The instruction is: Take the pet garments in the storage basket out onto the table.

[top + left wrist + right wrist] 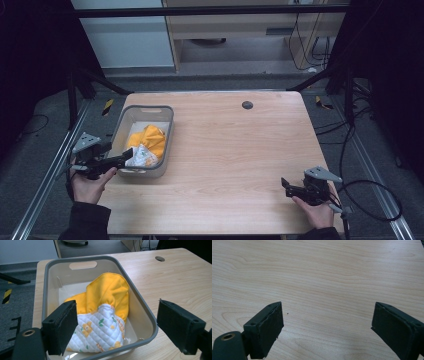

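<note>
A grey plastic bin [125, 121] [147, 322] stands at the left of the wooden table. Inside lies a crumpled cloth item, yellow [110, 292] with a white quilted part printed with flowers [100, 332]; it is also seen as the yellow cloth [150, 140] in the high view. My left gripper [127, 155] [115, 327] is open at the bin's near rim, its jaws spread wide with nothing between them, pointing at the cloth. My right gripper [285, 185] [327, 327] is open low over bare table at the front right, holding nothing.
A round dark cable hole [247, 105] [159, 258] sits near the table's far edge. Bare wood [235, 150] [324, 277] spreads between the bin and the right gripper. Cables lie on the floor at the right [370, 200].
</note>
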A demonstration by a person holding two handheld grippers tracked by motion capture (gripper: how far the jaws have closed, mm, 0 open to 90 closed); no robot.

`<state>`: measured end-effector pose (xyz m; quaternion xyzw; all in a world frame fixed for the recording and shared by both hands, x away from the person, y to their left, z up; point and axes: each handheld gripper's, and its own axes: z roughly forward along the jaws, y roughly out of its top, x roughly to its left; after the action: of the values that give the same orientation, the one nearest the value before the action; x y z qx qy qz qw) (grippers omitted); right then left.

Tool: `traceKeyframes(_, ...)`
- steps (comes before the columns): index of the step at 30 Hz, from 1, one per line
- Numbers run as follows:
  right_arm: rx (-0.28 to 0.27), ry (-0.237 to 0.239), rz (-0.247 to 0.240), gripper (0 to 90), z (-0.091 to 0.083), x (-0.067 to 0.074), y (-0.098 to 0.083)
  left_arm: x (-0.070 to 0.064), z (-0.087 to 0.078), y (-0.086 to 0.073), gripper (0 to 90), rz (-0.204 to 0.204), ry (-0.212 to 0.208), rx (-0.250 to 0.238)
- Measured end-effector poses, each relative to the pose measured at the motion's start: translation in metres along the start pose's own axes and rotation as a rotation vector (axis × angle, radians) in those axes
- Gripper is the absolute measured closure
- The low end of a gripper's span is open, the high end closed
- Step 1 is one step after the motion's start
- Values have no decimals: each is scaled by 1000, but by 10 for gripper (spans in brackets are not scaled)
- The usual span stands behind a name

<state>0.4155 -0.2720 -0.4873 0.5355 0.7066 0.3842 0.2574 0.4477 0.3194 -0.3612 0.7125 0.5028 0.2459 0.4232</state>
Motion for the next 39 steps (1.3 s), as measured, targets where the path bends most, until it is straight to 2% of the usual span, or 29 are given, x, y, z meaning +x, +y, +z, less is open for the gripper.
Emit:
traceKeyframes(11,5,6,-3,110,0,0,0,5,22,8,184,19,0,82)
traceKeyframes(18,11,10,-7,119,1,0,0,8,33,12,194,52,14,144)
traceKeyframes(29,25,20,-8,129,2,2,0,9,57,15,200,81,1,246)
traceKeyframes(39,31,23,-20,141,3,1,0,9,71,21,216,103,0,323)
